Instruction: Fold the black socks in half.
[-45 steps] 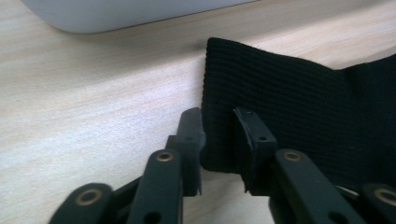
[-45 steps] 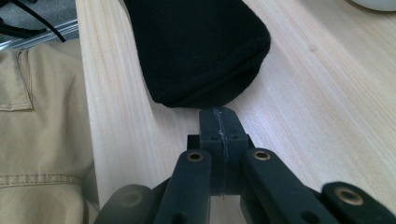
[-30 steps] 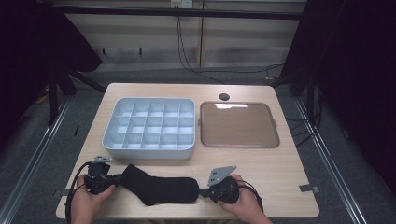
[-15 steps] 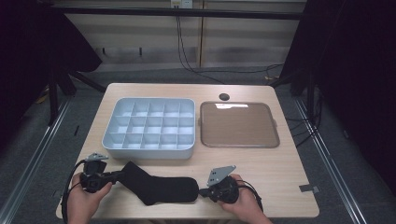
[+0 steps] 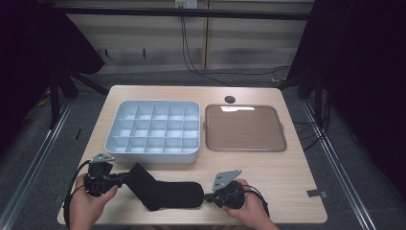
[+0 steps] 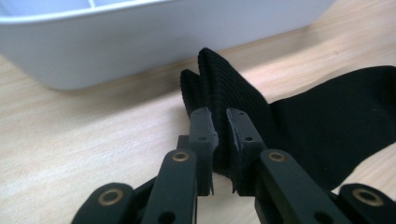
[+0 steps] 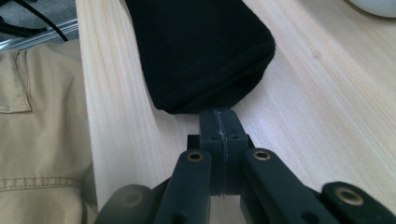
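Observation:
A black sock [image 5: 165, 191] lies along the front of the wooden table [image 5: 287, 172]. My left gripper [image 5: 125, 178] is shut on its ribbed cuff; in the left gripper view the cuff [image 6: 219, 84] stands folded between the jaws of that gripper [image 6: 219, 126], raised a little off the wood. At the sock's other end my right gripper [image 5: 207, 196] is shut. In the right gripper view its joined tips [image 7: 218, 114] touch the edge of the sock's toe [image 7: 201, 46]; whether any fabric is pinched I cannot tell.
A white box with several compartments [image 5: 153, 149] stands just behind the sock, close to the left gripper [image 6: 140, 42]. A brown flat tray [image 5: 245, 128] lies to its right, with a small dark disc [image 5: 230, 99] behind. The person's beige trousers [image 7: 28, 140] meet the table's front edge.
My left gripper has risen slightly with the sock's cuff in it. The right gripper and the toe end have stayed put.

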Motion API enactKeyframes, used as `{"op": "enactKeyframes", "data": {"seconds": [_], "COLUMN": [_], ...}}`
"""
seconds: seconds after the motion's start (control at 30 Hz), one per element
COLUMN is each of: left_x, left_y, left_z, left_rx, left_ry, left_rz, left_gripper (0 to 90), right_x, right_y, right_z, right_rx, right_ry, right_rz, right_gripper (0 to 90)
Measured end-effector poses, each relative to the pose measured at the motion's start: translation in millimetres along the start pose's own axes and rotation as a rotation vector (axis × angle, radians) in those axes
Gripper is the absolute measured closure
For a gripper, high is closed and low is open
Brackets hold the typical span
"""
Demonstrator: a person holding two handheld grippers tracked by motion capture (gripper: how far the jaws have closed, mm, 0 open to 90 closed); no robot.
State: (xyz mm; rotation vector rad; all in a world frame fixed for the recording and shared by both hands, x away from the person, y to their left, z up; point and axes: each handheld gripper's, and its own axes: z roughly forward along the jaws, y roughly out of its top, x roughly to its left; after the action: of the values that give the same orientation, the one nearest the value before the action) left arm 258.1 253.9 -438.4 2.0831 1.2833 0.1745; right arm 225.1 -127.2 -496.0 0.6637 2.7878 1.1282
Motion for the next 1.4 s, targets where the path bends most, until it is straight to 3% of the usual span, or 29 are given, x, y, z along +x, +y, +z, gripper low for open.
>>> {"op": "enactKeyframes", "data": {"seconds": [0.23, 0.27, 0.5, 0.83, 1.0, 1.07, 1.4], "left_x": [-14.5, -17.1, -25.1, -37.3, -45.6, -47.8, -58.5], "left_y": [7.3, 8.6, 12.6, 18.7, 20.5, 21.5, 26.0], "left_z": [-2.1, -2.9, -2.3, -1.0, -0.9, -1.1, 0.5], "left_rx": [0.005, 0.006, 0.002, 0.026, 0.023, 0.029, 0.041], "left_ry": [-0.004, -0.023, -0.048, -0.038, -0.064, -0.066, -0.080], "left_rz": [0.047, 0.050, 0.049, 0.094, 0.101, 0.110, 0.134], "left_gripper": [81.6, 81.6, 81.6, 82.0, 82.0, 82.0, 82.0], "right_x": [0.2, 0.4, 0.6, 2.0, 2.5, 3.2, 2.4], "right_y": [0.1, 0.2, 0.4, 1.5, 2.1, 2.2, 3.9], "right_z": [0.1, 0.1, 0.5, 1.4, 2.0, 2.3, 3.3], "right_rx": [0.000, 0.001, 0.000, 0.000, 0.002, 0.001, 0.007], "right_ry": [0.001, 0.001, -0.001, -0.009, -0.015, -0.013, -0.013], "right_rz": [0.002, 0.005, 0.001, 0.008, -0.002, 0.014, -0.003], "right_gripper": [90.0, 90.0, 90.0, 90.0, 90.0, 90.0, 90.0]}}
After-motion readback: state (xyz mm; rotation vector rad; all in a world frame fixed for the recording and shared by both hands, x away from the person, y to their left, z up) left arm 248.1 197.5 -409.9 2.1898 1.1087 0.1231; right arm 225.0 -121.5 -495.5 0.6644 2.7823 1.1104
